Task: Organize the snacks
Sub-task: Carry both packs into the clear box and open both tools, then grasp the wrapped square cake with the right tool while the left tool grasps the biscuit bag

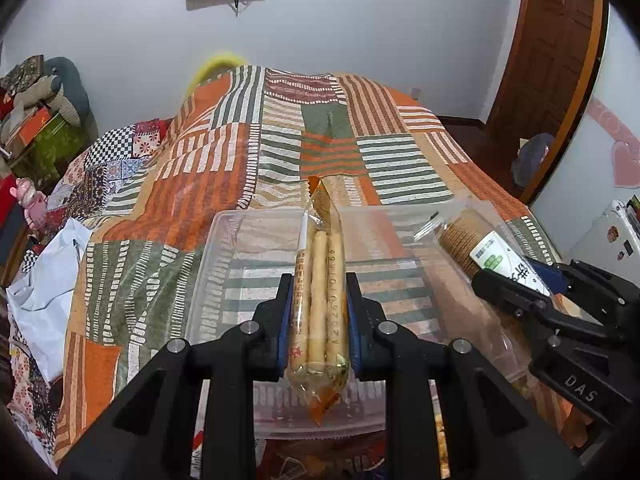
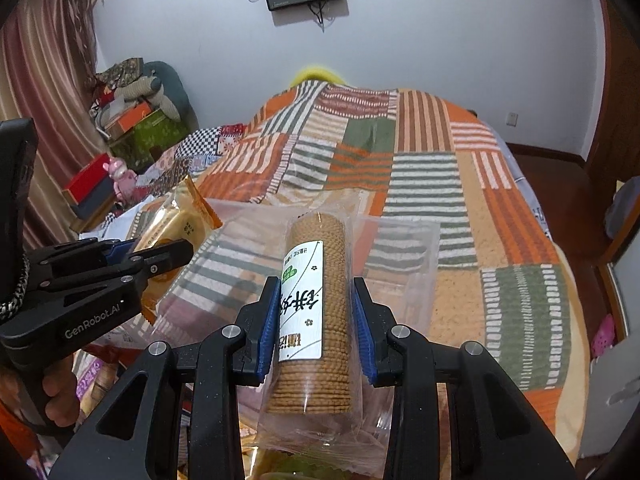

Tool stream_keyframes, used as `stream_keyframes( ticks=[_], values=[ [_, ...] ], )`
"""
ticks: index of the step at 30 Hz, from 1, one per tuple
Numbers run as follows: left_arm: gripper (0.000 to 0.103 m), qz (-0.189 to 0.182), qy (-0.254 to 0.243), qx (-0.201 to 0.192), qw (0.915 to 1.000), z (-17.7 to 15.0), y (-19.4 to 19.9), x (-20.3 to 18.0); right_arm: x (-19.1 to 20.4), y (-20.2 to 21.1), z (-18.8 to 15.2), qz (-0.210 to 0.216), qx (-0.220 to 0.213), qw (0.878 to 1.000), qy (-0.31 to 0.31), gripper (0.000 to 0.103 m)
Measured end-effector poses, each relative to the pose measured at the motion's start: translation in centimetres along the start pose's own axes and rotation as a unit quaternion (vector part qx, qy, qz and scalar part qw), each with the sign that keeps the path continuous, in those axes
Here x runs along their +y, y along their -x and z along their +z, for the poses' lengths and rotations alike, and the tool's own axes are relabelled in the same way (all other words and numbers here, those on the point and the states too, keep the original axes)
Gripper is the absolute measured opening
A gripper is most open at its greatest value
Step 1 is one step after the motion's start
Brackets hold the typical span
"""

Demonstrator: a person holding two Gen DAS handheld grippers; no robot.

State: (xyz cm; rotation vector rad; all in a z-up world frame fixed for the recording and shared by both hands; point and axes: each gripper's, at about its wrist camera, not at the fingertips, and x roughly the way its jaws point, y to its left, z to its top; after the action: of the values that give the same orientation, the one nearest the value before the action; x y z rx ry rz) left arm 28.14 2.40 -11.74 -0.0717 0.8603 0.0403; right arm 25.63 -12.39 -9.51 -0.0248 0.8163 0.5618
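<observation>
Looking from the left wrist, the left gripper (image 1: 318, 300) clamps a biscuit-stick packet (image 1: 318, 292) above a clear tray (image 1: 224, 264), whose near rim is hidden by the fingers. From the right wrist, the right gripper (image 2: 316, 316) grips a round cracker sleeve (image 2: 316, 304) over the tray (image 2: 404, 264), its lower end blurred.

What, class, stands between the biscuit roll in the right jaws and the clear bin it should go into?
Nothing visible does. The biscuit roll is held above the clear bin, whose open interior shows only the bedspread through it. The breadstick pack, in the left gripper, is off to one side.
</observation>
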Motion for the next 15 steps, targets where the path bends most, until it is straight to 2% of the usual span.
stream_keyframes(
  ticks=[5, 7, 9, 12, 15],
  values=[
    [0.024, 0.001, 0.002, 0.009, 1.0, 0.0, -0.3, -0.1, -0.1, -0.5, 0.0, 0.0, 0.013, 1.0, -0.006, 0.032],
    [0.032, -0.004, 0.003, 0.008, 1.0, 0.1, -0.1, -0.1, -0.2, -0.8, 0.1, 0.0, 0.019, 1.0, -0.007, 0.035],
    [0.05, 0.002, -0.003, -0.003, 1.0, 0.0, 0.5, -0.1, -0.2, -0.5, 0.2, -0.009, 0.013, 1.0, -0.008, 0.035],
    [0.053, 0.012, -0.019, -0.029, 0.9993, -0.2, 2.2, -0.5, -0.4, 0.4, 0.3, -0.003, 0.004, 1.0, -0.011, 0.035],
    [0.056, 0.006, -0.029, -0.044, 0.9986, -0.5, 4.1, -0.8, -0.4, 1.6, 0.3, -0.004, -0.005, 1.0, -0.007, 0.035]
  ],
)
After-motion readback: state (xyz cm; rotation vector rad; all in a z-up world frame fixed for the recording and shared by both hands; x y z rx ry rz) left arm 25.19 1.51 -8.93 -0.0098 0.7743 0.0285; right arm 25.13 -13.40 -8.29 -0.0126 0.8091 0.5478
